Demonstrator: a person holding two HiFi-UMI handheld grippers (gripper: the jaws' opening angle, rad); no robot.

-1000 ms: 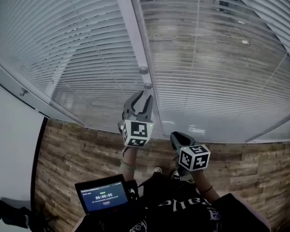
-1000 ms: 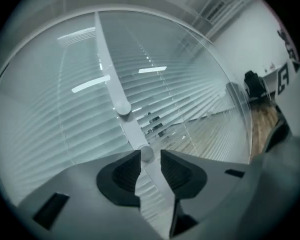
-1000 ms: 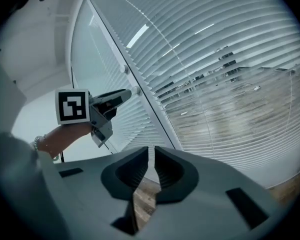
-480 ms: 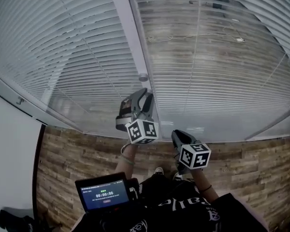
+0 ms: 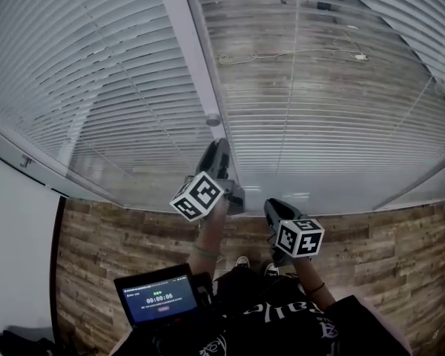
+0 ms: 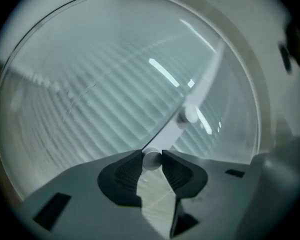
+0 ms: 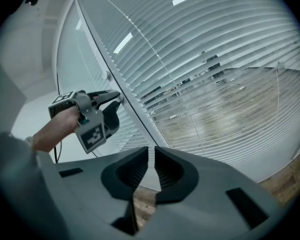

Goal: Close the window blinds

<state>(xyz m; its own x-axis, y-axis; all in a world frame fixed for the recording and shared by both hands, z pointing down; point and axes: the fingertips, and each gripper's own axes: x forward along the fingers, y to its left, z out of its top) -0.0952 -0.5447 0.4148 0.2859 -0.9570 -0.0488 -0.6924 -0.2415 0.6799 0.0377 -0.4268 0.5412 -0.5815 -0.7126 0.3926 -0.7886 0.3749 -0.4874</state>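
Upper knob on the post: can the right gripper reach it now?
Probably yes: the upper knob is bare and the right gripper is empty. The left gripper, jaws just closed further on the lower knob, crowds it from below.

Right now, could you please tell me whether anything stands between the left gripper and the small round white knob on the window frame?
Nothing visible does. The left gripper already has the small round white knob between its jaws, which have just been closing, and both pads press on it.
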